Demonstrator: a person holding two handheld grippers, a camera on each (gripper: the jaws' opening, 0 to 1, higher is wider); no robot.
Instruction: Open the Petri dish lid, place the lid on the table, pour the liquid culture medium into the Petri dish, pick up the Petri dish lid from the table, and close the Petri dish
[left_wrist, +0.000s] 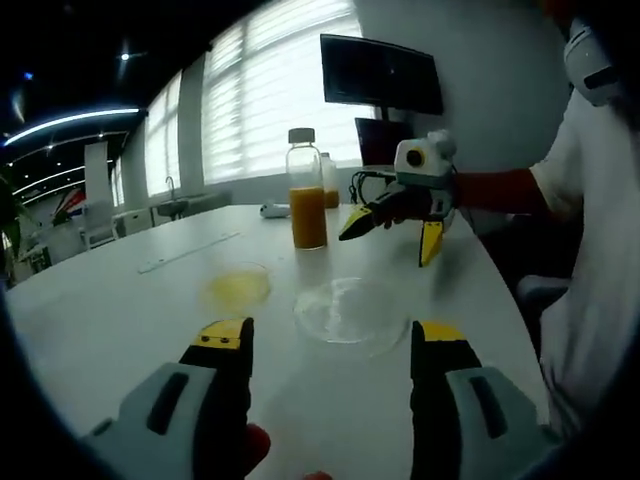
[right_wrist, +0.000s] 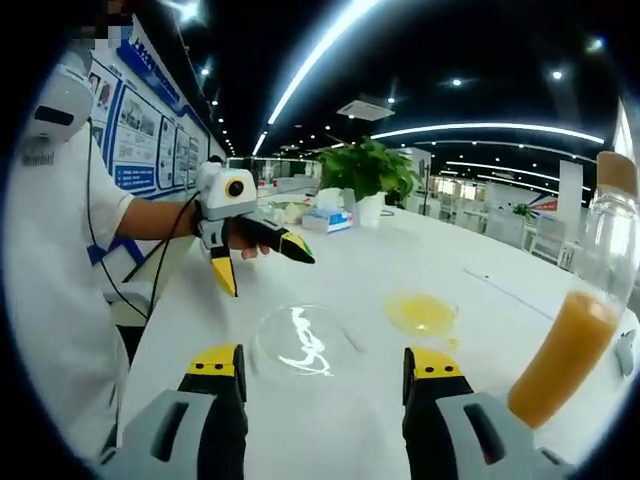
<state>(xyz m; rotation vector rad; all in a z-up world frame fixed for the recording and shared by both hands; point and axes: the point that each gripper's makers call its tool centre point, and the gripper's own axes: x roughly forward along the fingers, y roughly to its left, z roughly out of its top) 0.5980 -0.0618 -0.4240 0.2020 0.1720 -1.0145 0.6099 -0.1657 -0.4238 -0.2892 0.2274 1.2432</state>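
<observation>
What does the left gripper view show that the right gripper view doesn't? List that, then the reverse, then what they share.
Left gripper view: a dark wall-mounted monitor and bright slatted window blinds.
Right gripper view: a green leafy potted plant and blue wall posters.
Both: the clear glass bottle of orange liquid, the round clear Petri dish holding yellow liquid and the empty clear round lid beside it, all on the white table.
</observation>
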